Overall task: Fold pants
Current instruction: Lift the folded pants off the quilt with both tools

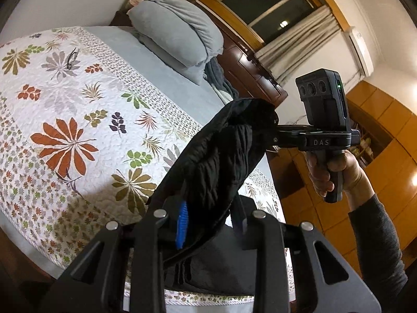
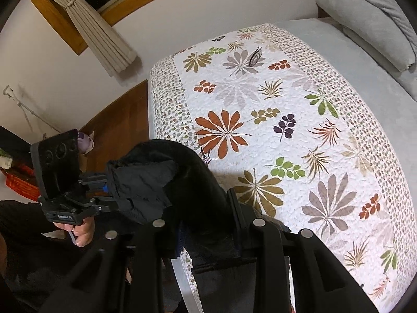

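Floral quilt (image 2: 273, 135) covers the bed; black pants (image 1: 221, 156) hang above its near edge, bunched between left tool (image 1: 211, 219) at 6 o'clock and right tool (image 1: 273, 127) at 3, both clamped on fabric.

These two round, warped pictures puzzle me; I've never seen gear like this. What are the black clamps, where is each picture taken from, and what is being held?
Each picture comes from a wide-angle camera on a hand-held clamp tool, looking along its two fingers. A person holds one tool per hand. The left gripper and the right gripper both pinch the same black fabric pants, lifted over a bed. On the bed lies a white quilt with leaf prints; grey folded bedding sits at its head.
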### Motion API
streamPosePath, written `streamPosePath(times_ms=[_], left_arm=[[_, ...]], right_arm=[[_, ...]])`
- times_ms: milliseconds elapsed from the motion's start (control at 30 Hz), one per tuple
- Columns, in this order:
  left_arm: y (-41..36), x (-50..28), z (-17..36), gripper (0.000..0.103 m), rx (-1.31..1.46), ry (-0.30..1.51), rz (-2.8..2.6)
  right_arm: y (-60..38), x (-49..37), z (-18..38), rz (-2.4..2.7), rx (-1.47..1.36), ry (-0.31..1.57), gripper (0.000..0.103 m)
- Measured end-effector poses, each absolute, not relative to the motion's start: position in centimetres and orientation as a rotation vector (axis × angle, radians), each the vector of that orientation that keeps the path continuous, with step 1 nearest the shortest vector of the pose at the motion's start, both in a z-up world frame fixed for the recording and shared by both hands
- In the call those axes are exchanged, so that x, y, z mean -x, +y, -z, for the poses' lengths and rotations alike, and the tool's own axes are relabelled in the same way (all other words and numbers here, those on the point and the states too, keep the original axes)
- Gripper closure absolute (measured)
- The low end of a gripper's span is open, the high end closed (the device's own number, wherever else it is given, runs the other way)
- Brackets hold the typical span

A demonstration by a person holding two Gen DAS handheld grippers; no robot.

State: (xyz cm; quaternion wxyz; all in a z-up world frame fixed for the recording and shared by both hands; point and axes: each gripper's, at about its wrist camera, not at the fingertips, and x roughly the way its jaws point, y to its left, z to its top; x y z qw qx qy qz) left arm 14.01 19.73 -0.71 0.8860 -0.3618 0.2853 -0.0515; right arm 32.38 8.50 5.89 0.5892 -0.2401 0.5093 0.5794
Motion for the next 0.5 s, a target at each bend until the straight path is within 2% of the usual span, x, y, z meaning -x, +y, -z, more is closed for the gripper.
streamPosePath(times_ms=[500], left_arm=[[15.4, -15.1, -0.4, 0.077, 0.674, 0.619, 0.154]], right_arm=[[3.2, -32.6, -6.3, -1.313, 0.533, 1.129, 0.074]])
